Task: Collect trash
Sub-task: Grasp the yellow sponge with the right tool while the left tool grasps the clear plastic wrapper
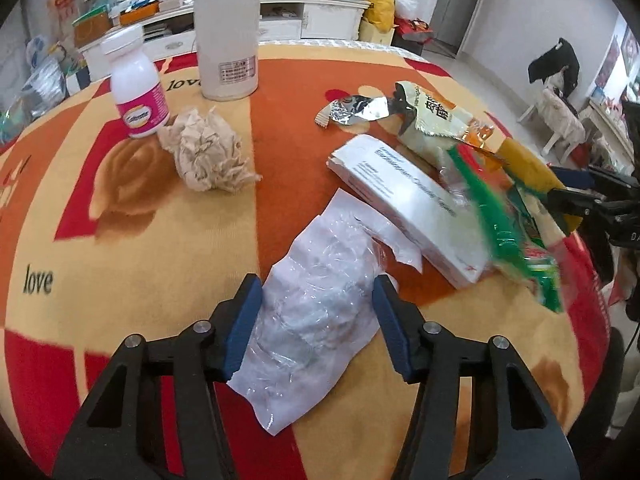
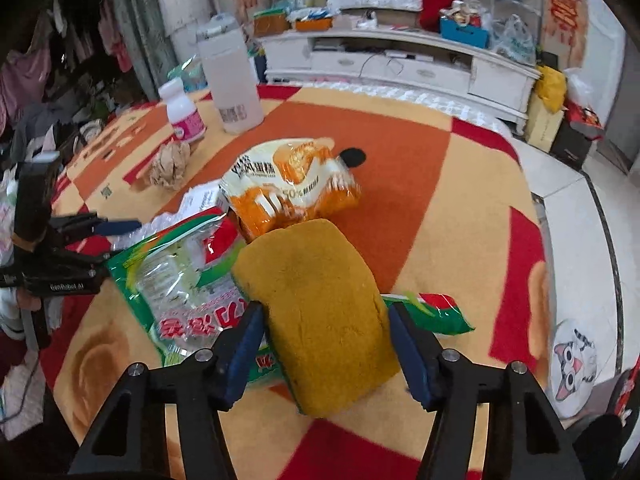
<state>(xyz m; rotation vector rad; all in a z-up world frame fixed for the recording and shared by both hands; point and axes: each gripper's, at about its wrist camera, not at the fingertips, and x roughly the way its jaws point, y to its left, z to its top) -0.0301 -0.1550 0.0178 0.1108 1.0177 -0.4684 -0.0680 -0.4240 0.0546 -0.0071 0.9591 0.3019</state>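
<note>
My left gripper [image 1: 318, 308] is open, its blue pads either side of a crumpled clear plastic wrapper [image 1: 316, 312] on the red-and-orange patterned tablecloth [image 1: 132, 248]. My right gripper [image 2: 326, 336] is shut on a mustard-yellow sponge [image 2: 320, 308], which lies over a green plastic bag [image 2: 180, 280]. Beyond the sponge is an orange-and-white snack bag [image 2: 292, 180]. In the left wrist view a white flat box [image 1: 404, 204], a crumpled tissue [image 1: 208, 152], a silver foil wrapper [image 1: 356, 110] and a yellowish snack packet [image 1: 436, 120] lie on the cloth.
A pink-labelled white pill bottle [image 1: 136, 88] and a tall white canister [image 1: 226, 36] stand at the far side of the table. A white cabinet [image 2: 400, 64] loaded with clutter runs behind. The table's right edge drops to a tiled floor [image 2: 580, 216].
</note>
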